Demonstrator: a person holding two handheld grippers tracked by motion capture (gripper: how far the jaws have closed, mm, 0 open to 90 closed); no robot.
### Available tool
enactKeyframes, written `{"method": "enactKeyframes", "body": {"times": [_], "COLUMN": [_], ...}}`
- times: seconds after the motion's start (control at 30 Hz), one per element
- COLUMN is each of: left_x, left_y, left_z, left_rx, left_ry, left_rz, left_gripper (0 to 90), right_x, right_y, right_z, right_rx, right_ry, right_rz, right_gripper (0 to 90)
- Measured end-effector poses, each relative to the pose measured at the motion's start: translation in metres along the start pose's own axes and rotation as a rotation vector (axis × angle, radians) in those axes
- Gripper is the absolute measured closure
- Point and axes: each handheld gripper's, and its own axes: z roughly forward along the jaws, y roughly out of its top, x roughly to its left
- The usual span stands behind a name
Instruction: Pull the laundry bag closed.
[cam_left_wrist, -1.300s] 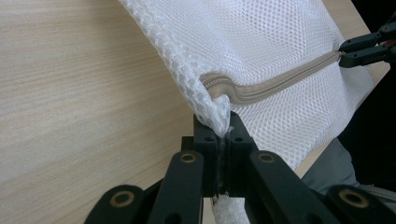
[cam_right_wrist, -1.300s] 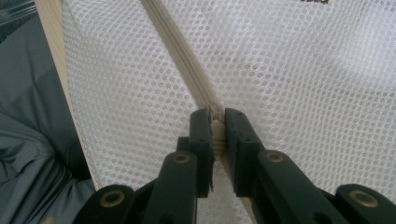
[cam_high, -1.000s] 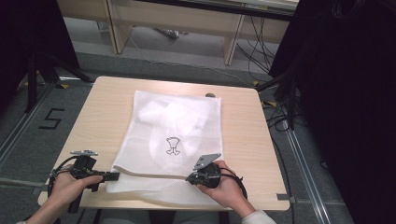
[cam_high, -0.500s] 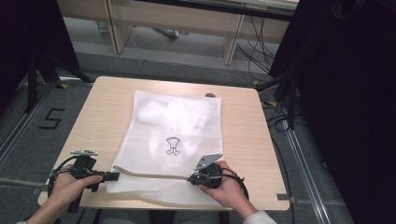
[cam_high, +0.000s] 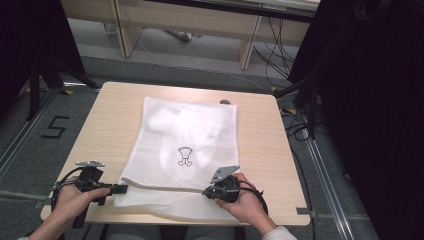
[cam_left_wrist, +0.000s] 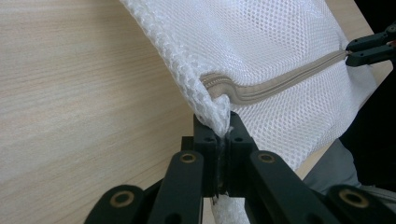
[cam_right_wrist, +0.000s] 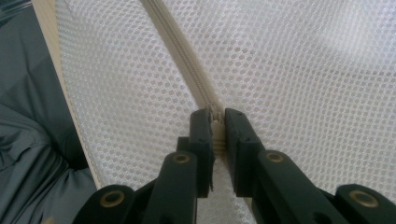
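Left gripper (cam_left_wrist: 223, 135) jaws clamp mesh bag (cam_high: 190, 130) corner, lower left of frame, anchoring it. Right gripper (cam_right_wrist: 217, 122) jaws pinch zipper (cam_left_wrist: 275, 84) pull, lower centre, tensioning line.

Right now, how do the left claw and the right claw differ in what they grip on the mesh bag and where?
The left claw pinches the corner of the mesh bag at the zipper's end, out at the bag's edge; the right claw clamps the zipper itself, farther along and over the mesh. The left hand sits at the table's near-left corner, the right hand nearer the middle. Both are shut on the bag.
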Motion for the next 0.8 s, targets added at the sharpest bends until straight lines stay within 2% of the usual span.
{"method": "enactKeyframes", "body": {"times": [0.07, 0.13, 0.3, 0.33, 0.43, 0.47, 0.57, 0.67, 0.73, 0.8], "left_x": [0.0001, 0.0000, 0.0006, 0.0009, 0.0007, 0.0008, 0.0008, 0.0011, 0.0013, 0.0012], "left_y": [-0.0001, -0.0001, 0.0006, 0.0005, 0.0006, 0.0006, 0.0005, 0.0006, 0.0007, 0.0007], "left_z": [0.0001, 0.0001, -0.0008, -0.0009, -0.0010, -0.0009, -0.0010, -0.0011, -0.0012, -0.0011], "left_rx": [-0.002, -0.001, 0.010, 0.009, 0.008, 0.007, 0.007, 0.005, 0.006, 0.005], "left_ry": [-0.003, -0.002, -0.015, -0.013, -0.013, -0.016, -0.014, -0.014, -0.012, -0.016], "left_rz": [-0.001, -0.001, 0.001, 0.001, 0.001, -0.002, 0.000, 0.000, 0.001, -0.001], "left_gripper": [86.0, 86.0, 86.0, 86.0, 86.0, 86.0, 86.0, 86.0, 86.0, 86.0], "right_x": [-0.0002, -0.0025, -0.0025, -0.0019, -0.0029, -0.0019, -0.0023, -0.0031, -0.0030, -0.0051], "right_y": [-0.0010, -0.0007, -0.0009, -0.0015, -0.0026, -0.0033, -0.0040, -0.0048, -0.0064, -0.0073], "right_z": [0.0007, -0.0008, -0.0009, -0.0024, -0.0015, -0.0033, -0.0038, -0.0059, -0.0048, -0.0062], "right_rx": [-0.004, -0.001, 0.000, 0.011, -0.005, 0.003, -0.003, 0.014, 0.003, 0.002], "right_ry": [-0.007, 0.009, 0.011, -0.013, 0.004, -0.022, -0.013, -0.019, -0.024, -0.011], "right_rz": [-0.001, -0.026, -0.026, -0.015, -0.012, 0.010, 0.013, 0.005, 0.020, 0.009], "right_gripper": [82.7, 82.7, 82.8, 82.8, 82.7, 82.8, 82.7, 82.7, 82.7, 82.7]}}
